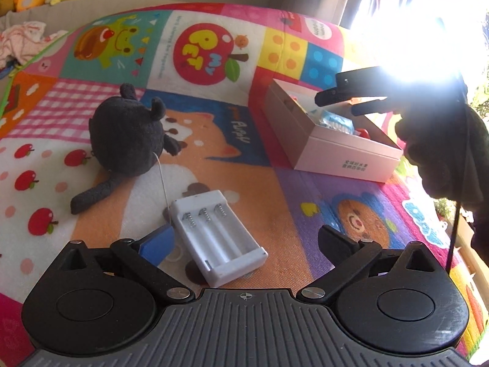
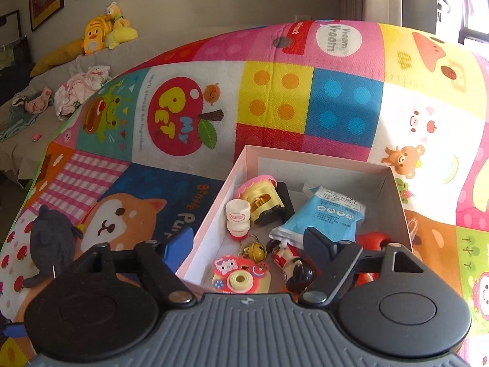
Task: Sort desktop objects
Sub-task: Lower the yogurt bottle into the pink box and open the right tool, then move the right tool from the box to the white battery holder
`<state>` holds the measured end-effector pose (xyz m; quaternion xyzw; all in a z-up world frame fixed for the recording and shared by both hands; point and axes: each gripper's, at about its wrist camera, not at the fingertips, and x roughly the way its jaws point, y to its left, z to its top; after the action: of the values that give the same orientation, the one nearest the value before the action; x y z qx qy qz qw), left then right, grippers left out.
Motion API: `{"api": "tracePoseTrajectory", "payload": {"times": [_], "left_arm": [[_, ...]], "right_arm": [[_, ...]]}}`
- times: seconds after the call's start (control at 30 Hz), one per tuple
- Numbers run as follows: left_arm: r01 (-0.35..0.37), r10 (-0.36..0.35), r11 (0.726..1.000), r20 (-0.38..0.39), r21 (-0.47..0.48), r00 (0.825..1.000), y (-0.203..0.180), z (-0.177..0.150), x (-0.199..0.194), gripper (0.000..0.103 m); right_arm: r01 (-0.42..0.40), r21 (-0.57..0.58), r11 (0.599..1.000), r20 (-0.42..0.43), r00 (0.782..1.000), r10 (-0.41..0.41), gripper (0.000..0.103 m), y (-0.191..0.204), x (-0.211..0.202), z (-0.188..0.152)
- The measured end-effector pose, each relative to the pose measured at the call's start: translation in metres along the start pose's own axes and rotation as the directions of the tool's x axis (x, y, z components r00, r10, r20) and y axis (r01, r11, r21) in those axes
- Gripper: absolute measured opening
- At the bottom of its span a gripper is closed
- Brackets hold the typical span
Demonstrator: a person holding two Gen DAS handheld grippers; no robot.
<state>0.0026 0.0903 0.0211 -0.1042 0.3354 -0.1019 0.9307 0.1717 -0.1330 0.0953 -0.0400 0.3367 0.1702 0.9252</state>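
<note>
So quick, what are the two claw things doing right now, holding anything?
Left gripper: open, holding nothing, above the white battery holder.
Right gripper: open, holding nothing, over the pink box of toys.

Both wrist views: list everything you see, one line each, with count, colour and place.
Play mat: one, multicoloured cartoon patchwork, under everything.
Box: one, pale pink, open, on the mat.
Plush toy: one, dark grey, on the mat left of the box.
Battery holder: one, white, empty, on the mat between the left tongs' fingers.
Toy camera: one, pink and red, in the box's near corner.
Small bottle: one, white with red label, in the box.
Blue packet: one, in the box.
Bell: one, gold, in the box.
Figurine: one, red, white and black, lying in the box.
Stuffed toys: yellow pile, on the sofa behind.
Left tongs: open, over the battery holder.
Right tongs: open, over the box.
</note>
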Motion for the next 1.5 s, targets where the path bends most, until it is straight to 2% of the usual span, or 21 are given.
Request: {"api": "tracePoseTrajectory", "payload": {"times": [0.17, 0.23, 0.4, 0.6, 0.77, 0.93, 1.07, 1.17, 1.5], "left_arm": [[0.024, -0.023, 0.999, -0.034, 0.021, 0.999, -0.011, -0.005, 0.007, 0.103], [0.020, -0.019, 1.000, -0.045, 0.022, 0.999, -0.015, -0.005, 0.010, 0.103], [-0.048, 0.050, 0.998, -0.040, 0.036, 0.998, -0.021, -0.003, 0.017, 0.103], [-0.136, 0.138, 0.990, -0.057, 0.031, 0.989, -0.022, 0.005, 0.032, 0.103], [-0.161, 0.165, 0.985, -0.063, 0.066, 0.984, -0.031, 0.009, 0.043, 0.103], [-0.109, 0.119, 0.986, -0.071, 0.127, 0.990, -0.050, 0.008, 0.055, 0.103], [0.028, -0.015, 0.991, -0.099, 0.134, 0.995, -0.062, 0.008, 0.055, 0.103], [0.125, -0.111, 0.987, -0.138, 0.100, 0.984, -0.062, 0.006, 0.049, 0.103], [0.177, -0.169, 0.984, -0.182, 0.029, 0.969, -0.047, -0.007, 0.019, 0.103]], "right_arm": [[0.010, -0.037, 0.999, 0.007, 1.000, -0.009, 0.099, -0.005, -0.046, -0.057], [0.034, -0.035, 0.999, -0.003, 0.999, -0.034, 0.100, -0.011, -0.060, -0.080], [0.093, -0.011, 0.996, -0.020, 0.995, -0.093, 0.103, -0.022, -0.080, -0.128], [0.111, -0.007, 0.994, -0.025, 0.994, -0.111, 0.103, -0.022, -0.083, -0.158], [0.091, 0.021, 0.996, -0.044, 0.995, -0.090, 0.103, -0.025, -0.078, -0.166], [0.075, 0.062, 0.995, -0.049, 0.996, -0.072, 0.103, -0.032, -0.078, -0.167], [0.064, 0.081, 0.995, -0.055, 0.997, -0.060, 0.103, -0.036, -0.077, -0.167], [0.070, 0.084, 0.994, -0.058, 0.996, -0.065, 0.103, -0.036, -0.076, -0.166], [0.078, 0.019, 0.997, 0.002, 0.997, -0.078, 0.103, -0.016, -0.081, -0.148]]}}
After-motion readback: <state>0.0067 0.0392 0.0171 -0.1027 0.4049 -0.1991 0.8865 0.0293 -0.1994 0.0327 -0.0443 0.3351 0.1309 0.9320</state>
